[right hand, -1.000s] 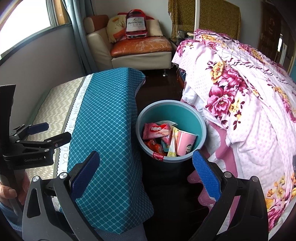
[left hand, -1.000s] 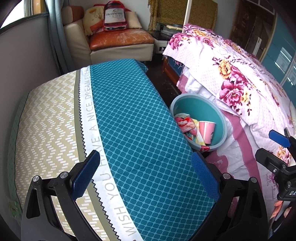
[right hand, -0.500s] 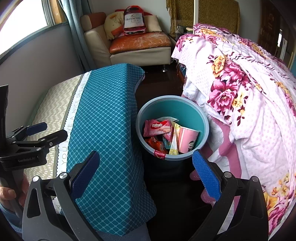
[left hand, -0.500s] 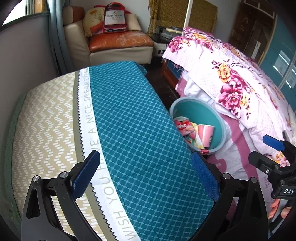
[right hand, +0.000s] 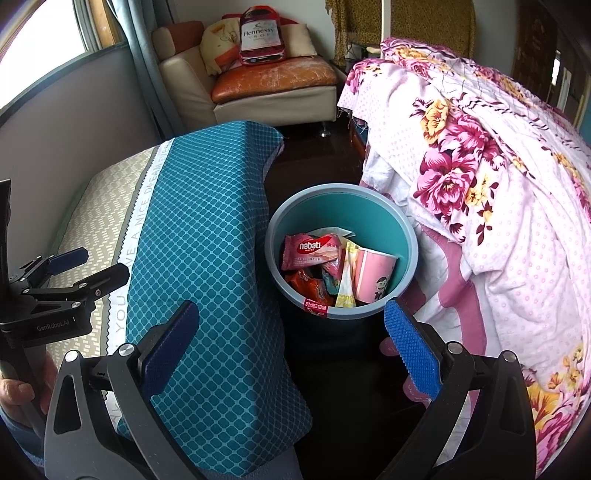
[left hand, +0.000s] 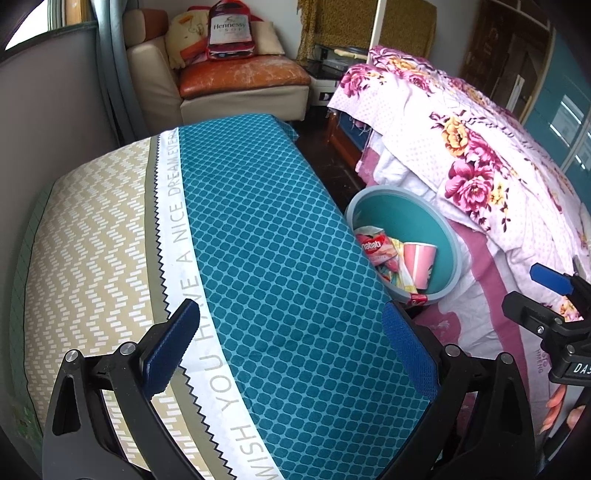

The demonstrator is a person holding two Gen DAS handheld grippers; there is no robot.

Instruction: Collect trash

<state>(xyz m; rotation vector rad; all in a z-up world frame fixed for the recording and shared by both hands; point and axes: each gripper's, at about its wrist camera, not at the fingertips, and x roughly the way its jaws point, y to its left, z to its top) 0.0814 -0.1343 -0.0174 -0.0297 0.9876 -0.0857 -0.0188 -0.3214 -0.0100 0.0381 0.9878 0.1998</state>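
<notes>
Soft daylight from the window [right hand: 44, 33]; sharp centre, fisheye-bent, dark-vignetted edges.

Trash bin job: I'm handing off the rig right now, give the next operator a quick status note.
Left gripper: open, empty, over the teal-covered table.
Right gripper: open, empty, facing the bin on the floor between table and bed.
Done: bin holds a nabati wafer pack, a pink paper cup and other wrappers.
Left: no loose trash shows on the table or floor in either view; look around before stopping.
</notes>
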